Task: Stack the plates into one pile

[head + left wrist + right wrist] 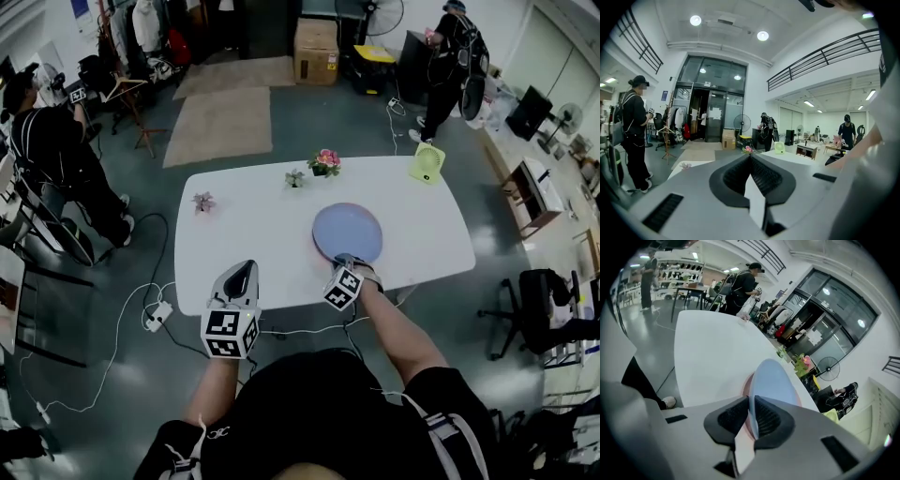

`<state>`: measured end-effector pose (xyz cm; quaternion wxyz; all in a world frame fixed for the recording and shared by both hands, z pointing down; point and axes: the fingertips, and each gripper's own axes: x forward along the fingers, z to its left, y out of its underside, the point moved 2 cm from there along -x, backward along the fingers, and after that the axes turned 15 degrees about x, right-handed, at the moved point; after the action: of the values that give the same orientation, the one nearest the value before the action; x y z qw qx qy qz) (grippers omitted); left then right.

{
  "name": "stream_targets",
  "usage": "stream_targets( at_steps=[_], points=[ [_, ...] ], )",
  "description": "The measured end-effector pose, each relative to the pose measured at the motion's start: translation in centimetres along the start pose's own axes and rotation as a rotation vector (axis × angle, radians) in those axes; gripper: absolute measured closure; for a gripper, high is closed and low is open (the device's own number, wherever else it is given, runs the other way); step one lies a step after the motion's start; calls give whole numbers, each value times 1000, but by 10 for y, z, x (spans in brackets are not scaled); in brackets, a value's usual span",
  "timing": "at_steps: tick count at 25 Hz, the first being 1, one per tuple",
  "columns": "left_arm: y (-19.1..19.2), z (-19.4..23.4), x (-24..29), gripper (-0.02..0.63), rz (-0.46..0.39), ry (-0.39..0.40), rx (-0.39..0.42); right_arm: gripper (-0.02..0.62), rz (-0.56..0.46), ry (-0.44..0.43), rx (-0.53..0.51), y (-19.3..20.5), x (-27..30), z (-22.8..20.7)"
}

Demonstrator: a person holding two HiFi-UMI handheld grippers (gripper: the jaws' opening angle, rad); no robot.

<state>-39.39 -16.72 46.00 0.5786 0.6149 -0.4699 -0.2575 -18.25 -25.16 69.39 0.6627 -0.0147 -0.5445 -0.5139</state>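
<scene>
A blue plate point(347, 230) lies on a pink plate point(317, 247) at the middle right of the white table point(253, 234). My right gripper point(349, 259) reaches down to the blue plate's near rim. In the right gripper view the blue plate point(771, 380) has its rim between the jaws of my right gripper point(751, 401), which are shut on it, and the pink plate point(749, 380) shows under its left edge. My left gripper point(246, 270) hovers at the table's near edge, left of the plates. Seen in its own view, the left gripper point(750, 157) is shut on nothing.
Three small flower pots point(325, 161) point(295, 177) point(203, 201) and a green desk fan point(427, 161) stand along the table's far side. Cables and a power strip point(155, 314) lie on the floor at the left. People stand at the left point(56, 159) and far back point(455, 56).
</scene>
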Motion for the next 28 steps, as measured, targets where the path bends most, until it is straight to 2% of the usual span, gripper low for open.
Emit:
stream_targets(
  at_steps=[7, 10, 13, 15, 19, 21, 25, 28],
  points=[
    [0, 0, -4, 592, 8, -4, 2, 524, 59, -1, 36, 10, 16, -1],
    [2, 1, -6, 592, 11, -1, 1, 432, 33, -59, 157, 7, 11, 1],
    [3, 2, -6, 593, 12, 6, -2, 416, -94, -74, 297, -15, -10, -4],
    [2, 0, -5, 592, 7, 17, 1, 418, -220, -54, 404, -35, -33, -15],
    [-6, -11, 3, 592, -13, 50, 10, 497, -542, 33, 614, -78, -107, -52],
    [-11, -18, 7, 592, -25, 67, 14, 571, -672, 57, 675, -94, -149, -67],
    [-20, -31, 8, 592, -46, 93, 19, 580, -855, 104, 745, -108, -222, -81],
    [-25, -40, 8, 592, -60, 107, 21, 581, -926, 130, 799, -102, -254, -81]
  ],
)
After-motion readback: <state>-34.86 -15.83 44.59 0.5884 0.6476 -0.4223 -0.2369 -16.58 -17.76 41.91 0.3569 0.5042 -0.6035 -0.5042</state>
